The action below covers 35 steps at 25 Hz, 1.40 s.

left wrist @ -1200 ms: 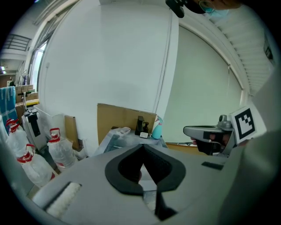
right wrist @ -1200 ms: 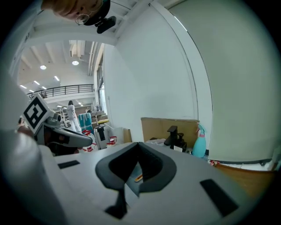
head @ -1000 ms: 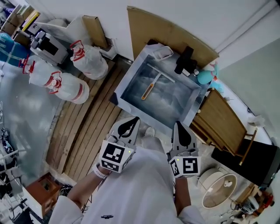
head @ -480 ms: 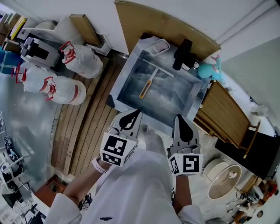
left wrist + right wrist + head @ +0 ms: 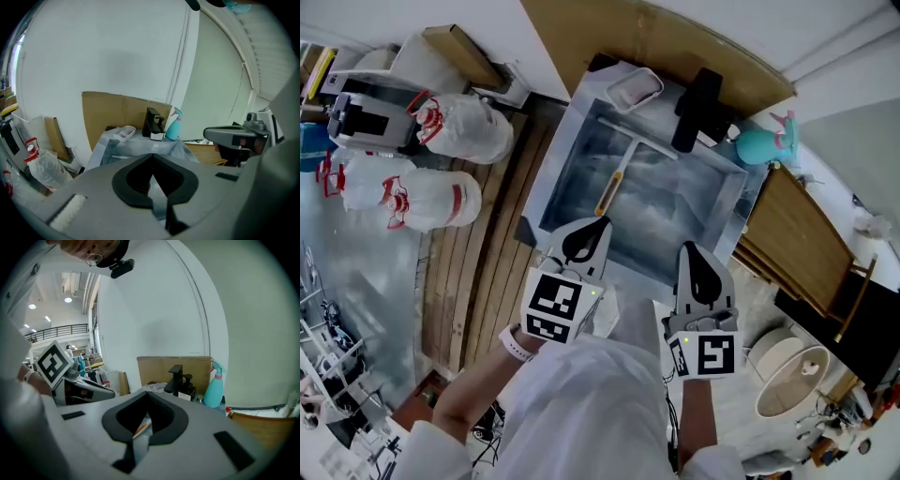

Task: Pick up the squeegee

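Observation:
The squeegee (image 5: 615,181) lies flat in the steel sink (image 5: 559,174), with its orange handle toward me and its pale blade at the far end. My left gripper (image 5: 600,223) hovers over the sink's near edge, just short of the handle, its jaws shut and empty. To its right, my right gripper (image 5: 690,247) is over the near right rim, also shut with nothing in it. In the right gripper view, the orange handle (image 5: 142,427) shows through the gap below the closed tips of the right gripper (image 5: 149,393). The left gripper (image 5: 152,155) points at the sink (image 5: 140,147).
A black faucet (image 5: 697,108), a white soap dish (image 5: 633,89) and a teal spray bottle (image 5: 759,145) stand along the sink's far rim, with cardboard (image 5: 609,33) behind. White bags (image 5: 459,127) sit left on a slatted wooden floor (image 5: 483,272). Wooden boards (image 5: 792,244) lean at right.
Both grippers have moved forward and down toward the sink, the left one now over its near edge. Both stay shut.

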Each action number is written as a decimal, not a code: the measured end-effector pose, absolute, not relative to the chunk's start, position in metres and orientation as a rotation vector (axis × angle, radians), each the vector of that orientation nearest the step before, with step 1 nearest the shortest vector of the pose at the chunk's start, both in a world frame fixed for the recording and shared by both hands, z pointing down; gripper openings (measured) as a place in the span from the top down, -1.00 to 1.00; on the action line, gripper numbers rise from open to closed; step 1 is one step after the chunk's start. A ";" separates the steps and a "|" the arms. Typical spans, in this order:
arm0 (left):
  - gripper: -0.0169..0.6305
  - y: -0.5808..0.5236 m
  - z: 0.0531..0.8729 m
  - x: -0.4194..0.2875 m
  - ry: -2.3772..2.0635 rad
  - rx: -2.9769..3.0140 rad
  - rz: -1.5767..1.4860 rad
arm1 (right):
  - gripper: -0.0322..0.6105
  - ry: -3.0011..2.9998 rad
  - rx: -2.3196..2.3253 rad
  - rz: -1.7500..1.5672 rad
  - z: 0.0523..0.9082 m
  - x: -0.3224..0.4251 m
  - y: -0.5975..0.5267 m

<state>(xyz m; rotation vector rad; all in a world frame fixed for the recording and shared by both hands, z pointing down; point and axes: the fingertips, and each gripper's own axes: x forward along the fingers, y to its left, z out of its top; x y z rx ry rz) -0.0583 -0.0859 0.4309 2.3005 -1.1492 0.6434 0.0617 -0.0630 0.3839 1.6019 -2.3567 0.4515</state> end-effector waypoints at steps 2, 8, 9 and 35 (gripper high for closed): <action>0.95 -0.100 0.444 -0.053 -1.150 2.304 0.659 | 0.88 -2.359 1.596 0.467 0.395 0.063 -0.072; 0.95 -0.136 0.488 -0.045 -1.167 2.255 0.675 | 0.88 -2.369 1.542 0.509 0.428 0.056 -0.090; 0.96 -0.139 0.496 -0.044 -1.167 2.248 0.680 | 0.88 -2.368 1.536 0.515 0.433 0.057 -0.092; 0.48 -0.216 0.651 -0.021 -1.133 2.122 0.948 | 0.88 -2.336 1.606 0.711 0.529 0.080 -0.143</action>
